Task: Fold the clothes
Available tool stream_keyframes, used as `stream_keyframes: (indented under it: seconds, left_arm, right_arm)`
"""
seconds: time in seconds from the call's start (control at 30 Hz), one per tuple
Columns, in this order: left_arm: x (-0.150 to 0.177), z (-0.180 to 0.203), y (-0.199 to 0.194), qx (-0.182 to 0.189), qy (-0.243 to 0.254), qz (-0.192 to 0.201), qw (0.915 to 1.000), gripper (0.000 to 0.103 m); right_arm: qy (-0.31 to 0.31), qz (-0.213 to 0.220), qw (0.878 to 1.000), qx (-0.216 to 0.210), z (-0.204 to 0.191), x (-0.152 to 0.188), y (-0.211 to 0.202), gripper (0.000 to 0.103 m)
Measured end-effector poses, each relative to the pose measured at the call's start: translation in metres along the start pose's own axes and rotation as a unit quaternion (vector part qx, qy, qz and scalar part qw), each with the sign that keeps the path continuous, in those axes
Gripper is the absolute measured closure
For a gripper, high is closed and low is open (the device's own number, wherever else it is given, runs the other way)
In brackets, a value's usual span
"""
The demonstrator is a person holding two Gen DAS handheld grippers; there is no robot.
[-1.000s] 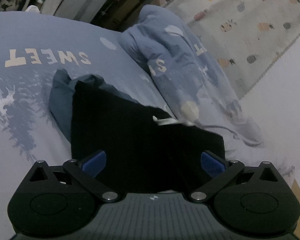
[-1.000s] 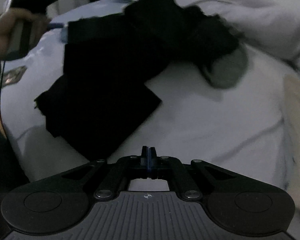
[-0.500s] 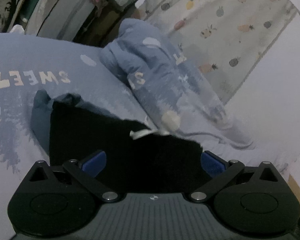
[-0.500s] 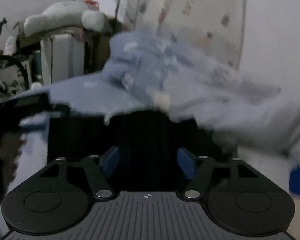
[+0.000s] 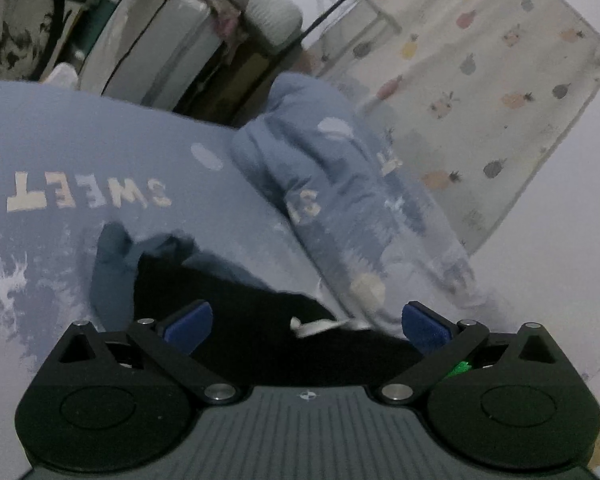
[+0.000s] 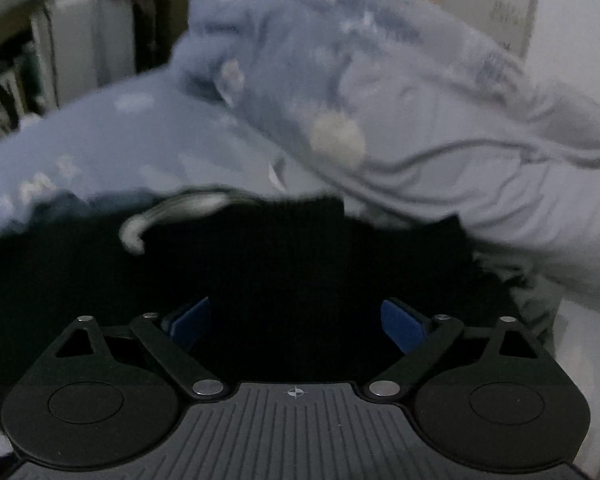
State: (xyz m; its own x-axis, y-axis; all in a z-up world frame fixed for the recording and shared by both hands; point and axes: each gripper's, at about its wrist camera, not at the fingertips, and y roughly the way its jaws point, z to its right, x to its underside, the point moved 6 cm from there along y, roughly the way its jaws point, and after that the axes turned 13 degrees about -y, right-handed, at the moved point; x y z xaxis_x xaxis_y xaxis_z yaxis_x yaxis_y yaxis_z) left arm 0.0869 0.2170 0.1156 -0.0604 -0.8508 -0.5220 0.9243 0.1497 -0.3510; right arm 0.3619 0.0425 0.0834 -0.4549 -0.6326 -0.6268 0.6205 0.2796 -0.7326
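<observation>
A blue bedspread (image 5: 100, 152) printed with "SWEET" spreads ahead of both tools, a bunched quilt (image 5: 340, 200) heaped on it ahead and to the right. The black garment (image 6: 292, 272) lies flat just ahead of the wide-open right gripper (image 6: 296, 322), partly over a blue garment (image 5: 112, 264). The left gripper (image 5: 306, 326) also stands wide, empty, with a white drawstring (image 5: 316, 324) between its fingers.

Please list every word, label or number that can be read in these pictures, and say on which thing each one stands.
"SWEET": pale letters on the blue bedsheet, seen upside down in the left wrist view.
Pale letters on the bunched blue duvet: only fragments show, too folded to read.
Pale marks on the sheet in the right wrist view: too blurred to read.
</observation>
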Motion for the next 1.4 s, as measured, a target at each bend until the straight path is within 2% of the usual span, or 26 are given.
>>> stream_keyframes:
  seconds: [0.03,0.07,0.1,0.13,0.17,0.2,0.33,0.47,0.57,0.63,0.73,0.8,0.9,0.93,0.97,1.0,1.07,1.23,1.33,1.4]
  left_arm:
    - [0.002,0.001,0.002,0.002,0.003,-0.005,1.0000,0.000]
    - [0.004,0.002,0.003,0.004,0.006,-0.009,0.9999,0.000]
    - [0.006,0.003,0.005,0.007,0.009,-0.014,0.9998,0.000]
    - [0.008,0.005,0.007,0.009,0.011,-0.018,0.9997,0.000]
    - [0.009,0.006,0.008,0.011,0.014,-0.023,0.9996,0.000]
    - [0.011,0.007,0.010,0.013,0.017,-0.028,0.9994,0.000]
    - [0.019,0.011,0.017,0.022,0.029,-0.046,0.9983,0.000]
    - [0.030,0.017,0.019,0.039,0.047,-0.069,0.9957,0.000]
    - [0.051,0.024,0.010,0.074,0.078,-0.101,0.9891,0.000]
    - [0.068,0.031,0.009,0.090,0.089,-0.125,0.9840,0.000]
    - [0.098,0.040,0.007,0.105,0.121,-0.164,0.9734,0.000]
    - [0.120,0.048,0.005,0.114,0.152,-0.182,0.9647,0.000]
    - [0.139,0.053,0.001,0.122,0.176,-0.194,0.9573,0.000]
    - [0.145,0.055,0.000,0.125,0.183,-0.197,0.9549,0.000]
    - [0.151,0.056,-0.002,0.127,0.190,-0.201,0.9525,0.000]
    - [0.157,0.058,-0.003,0.130,0.197,-0.204,0.9499,0.000]
    - [0.169,0.060,-0.005,0.135,0.212,-0.211,0.9446,0.000]
    - [0.198,0.067,-0.012,0.148,0.247,-0.228,0.9301,0.000]
    - [0.216,0.071,-0.015,0.155,0.268,-0.238,0.9205,0.000]
    - [0.225,0.072,-0.017,0.157,0.278,-0.243,0.9160,0.000]
  right_arm:
    - [0.004,0.002,1.000,-0.001,-0.001,0.003,0.004,0.012]
    - [0.006,0.004,1.000,0.002,-0.004,0.007,0.005,0.023]
    - [0.009,0.009,1.000,0.003,-0.005,0.010,0.004,0.044]
    - [0.015,0.016,1.000,0.003,-0.004,0.011,0.000,0.053]
    - [0.017,0.026,0.999,0.004,-0.004,0.013,-0.007,0.070]
    - [0.013,0.040,0.999,0.006,-0.004,0.016,-0.016,0.083]
    - [0.033,0.100,0.994,0.008,0.006,0.040,-0.070,0.089]
    - [0.078,0.144,0.986,0.017,0.017,0.093,-0.154,0.091]
    - [0.126,0.159,0.978,0.041,0.029,0.151,-0.220,0.091]
    - [0.162,0.150,0.973,0.062,0.034,0.201,-0.254,0.091]
    - [0.234,0.086,0.964,0.097,0.042,0.286,-0.279,0.083]
    - [0.264,0.037,0.956,0.122,0.039,0.334,-0.289,0.069]
    - [0.283,0.007,0.943,0.172,0.027,0.374,-0.312,0.063]
    - [0.289,-0.003,0.940,0.184,0.025,0.382,-0.318,0.062]
    - [0.292,-0.005,0.937,0.193,0.022,0.388,-0.324,0.053]
    - [0.292,0.003,0.936,0.198,0.019,0.391,-0.331,0.038]
    - [0.286,0.014,0.938,0.196,0.014,0.392,-0.339,0.026]
    - [0.229,0.035,0.954,0.190,0.015,0.385,-0.344,0.021]
    - [0.142,0.024,0.966,0.216,0.022,0.370,-0.329,0.020]
    - [0.100,0.019,0.971,0.217,0.029,0.361,-0.315,0.020]
